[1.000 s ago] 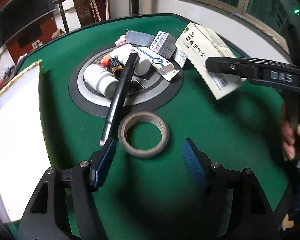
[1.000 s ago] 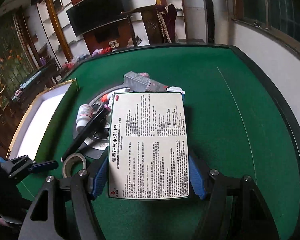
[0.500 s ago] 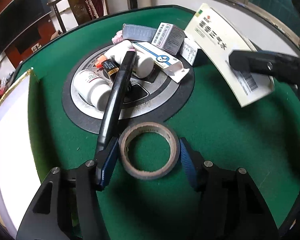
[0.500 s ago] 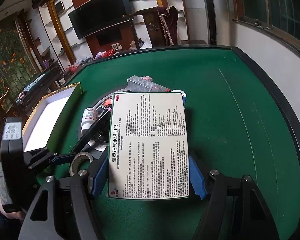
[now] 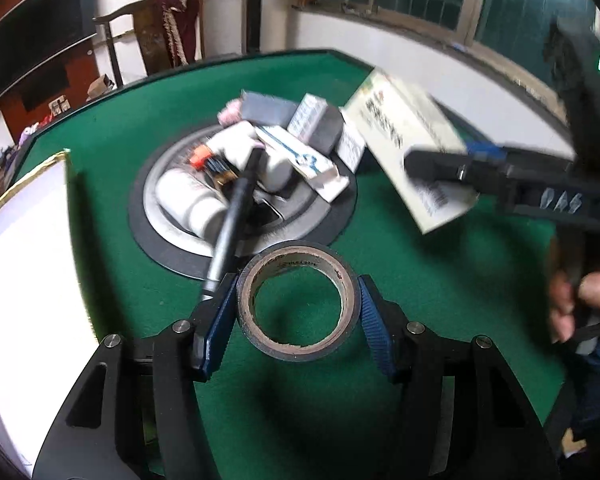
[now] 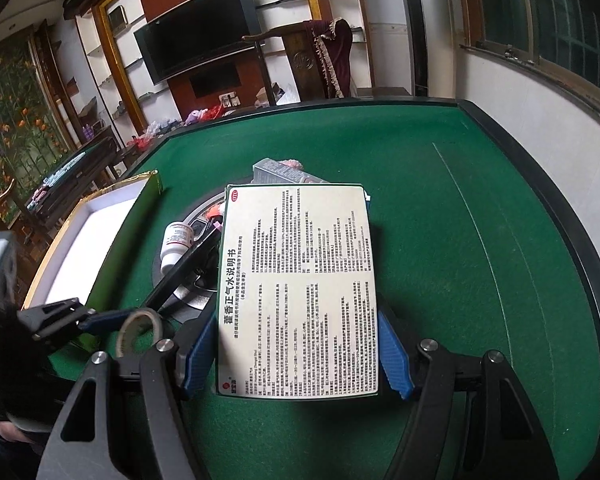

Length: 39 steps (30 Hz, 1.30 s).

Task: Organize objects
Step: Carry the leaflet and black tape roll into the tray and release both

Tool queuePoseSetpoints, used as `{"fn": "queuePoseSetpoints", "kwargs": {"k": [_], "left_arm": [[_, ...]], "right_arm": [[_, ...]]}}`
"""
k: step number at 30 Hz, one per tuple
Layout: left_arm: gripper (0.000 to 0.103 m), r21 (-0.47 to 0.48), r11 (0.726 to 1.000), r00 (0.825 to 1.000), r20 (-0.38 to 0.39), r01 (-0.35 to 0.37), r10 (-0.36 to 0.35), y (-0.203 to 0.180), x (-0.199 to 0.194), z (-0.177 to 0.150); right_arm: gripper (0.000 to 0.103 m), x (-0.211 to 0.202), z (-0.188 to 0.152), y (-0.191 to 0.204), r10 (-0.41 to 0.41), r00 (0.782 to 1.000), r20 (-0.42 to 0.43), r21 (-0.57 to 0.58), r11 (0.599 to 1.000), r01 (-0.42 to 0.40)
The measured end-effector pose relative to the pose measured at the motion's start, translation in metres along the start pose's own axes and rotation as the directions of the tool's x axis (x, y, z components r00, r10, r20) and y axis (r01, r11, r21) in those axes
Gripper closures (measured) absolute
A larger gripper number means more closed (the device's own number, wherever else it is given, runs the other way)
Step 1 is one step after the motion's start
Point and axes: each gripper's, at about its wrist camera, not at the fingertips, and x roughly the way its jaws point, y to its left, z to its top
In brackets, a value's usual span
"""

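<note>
The left gripper [image 5: 296, 312] clasps the dark roll of tape with a brown cardboard core [image 5: 298, 302], its blue pads [image 5: 220, 320] pressed against the roll's two sides, tilted over the green felt table [image 5: 440, 280]. The right gripper [image 6: 296, 354] holds the flat white medicine box printed with Chinese text [image 6: 300, 288] by its long edges, above the felt. Beyond the tape, a long black pen [image 5: 232, 228] lies across the round silver centre plate [image 5: 168, 232], beside a white pill bottle [image 5: 192, 200] and small cartons [image 5: 312, 120].

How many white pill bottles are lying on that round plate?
2. One white bottle lies at the plate's left; another white bottle lies behind the black pen. Others may be hidden in the pile.
</note>
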Motion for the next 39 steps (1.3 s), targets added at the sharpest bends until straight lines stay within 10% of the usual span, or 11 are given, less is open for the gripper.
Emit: {"fn": "queuePoseSetpoints", "kwargs": {"k": [11, 24, 39], "left_arm": [[0.044, -0.244, 0.964, 0.986, 0.101, -0.107, 0.135, 0.113, -0.051, 0.008], [0.044, -0.537, 0.776, 0.931, -0.052, -0.331, 0.361, 0.262, -0.075, -0.039], [0.044, -0.472, 0.781, 0.91, -0.144, -0.409, 0.389, 0.268, -0.062, -0.049]], "right_arm": [[0.033, -0.002, 0.001, 0.062, 0.117, 0.993, 0.007, -0.061, 0.991, -0.117], [0.033, 0.029, 0.008, 0.223, 0.262, 0.957, -0.124, -0.256, 0.923, -0.286], [0.033, 0.111, -0.026, 0.312, 0.173, 0.944, -0.282, -0.32, 0.91, -0.262]]}}
